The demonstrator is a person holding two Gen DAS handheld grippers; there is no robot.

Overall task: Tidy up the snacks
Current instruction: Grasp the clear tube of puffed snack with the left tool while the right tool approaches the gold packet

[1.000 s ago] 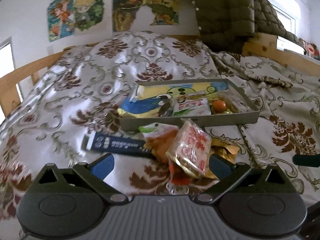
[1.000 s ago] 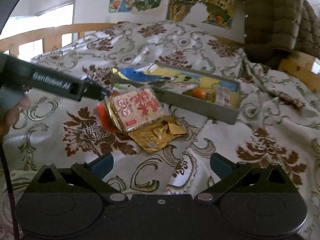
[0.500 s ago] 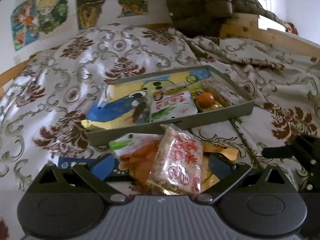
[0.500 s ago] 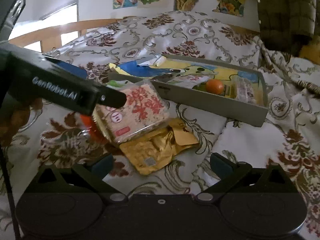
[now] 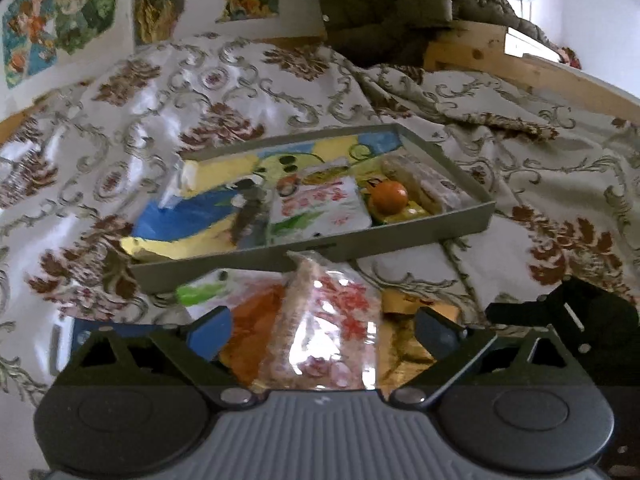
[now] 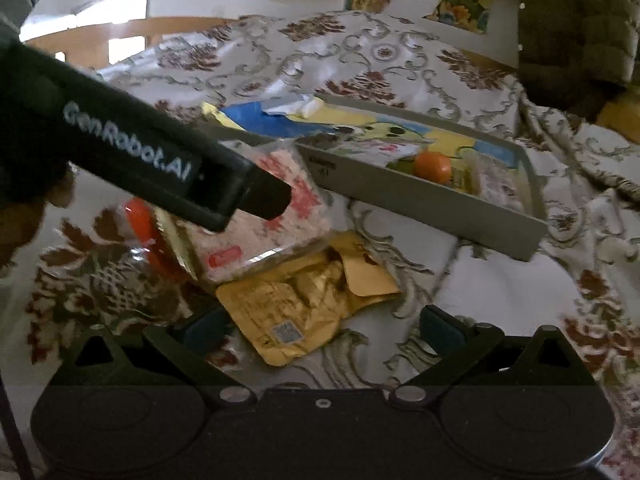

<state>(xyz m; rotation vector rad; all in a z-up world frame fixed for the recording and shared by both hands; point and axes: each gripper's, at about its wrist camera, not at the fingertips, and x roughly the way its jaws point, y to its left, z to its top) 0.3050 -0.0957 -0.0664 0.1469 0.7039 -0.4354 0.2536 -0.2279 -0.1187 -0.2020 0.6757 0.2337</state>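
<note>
On the patterned bedspread (image 5: 520, 184), a grey tray (image 5: 400, 240) sits far of a small heap of snacks. The left gripper (image 5: 320, 330) is spread wide, its blue pads either side of a clear packet printed in red (image 5: 332, 332); whether they touch it cannot be told. An orange packet (image 5: 256, 320) lies left of it. The right gripper (image 6: 320, 330) is also wide and holds nothing, hovering near a crumpled gold wrapper (image 6: 304, 304). Inside the tray, an orange ball (image 5: 388, 196) rests beside a white packet (image 5: 320, 210).
</note>
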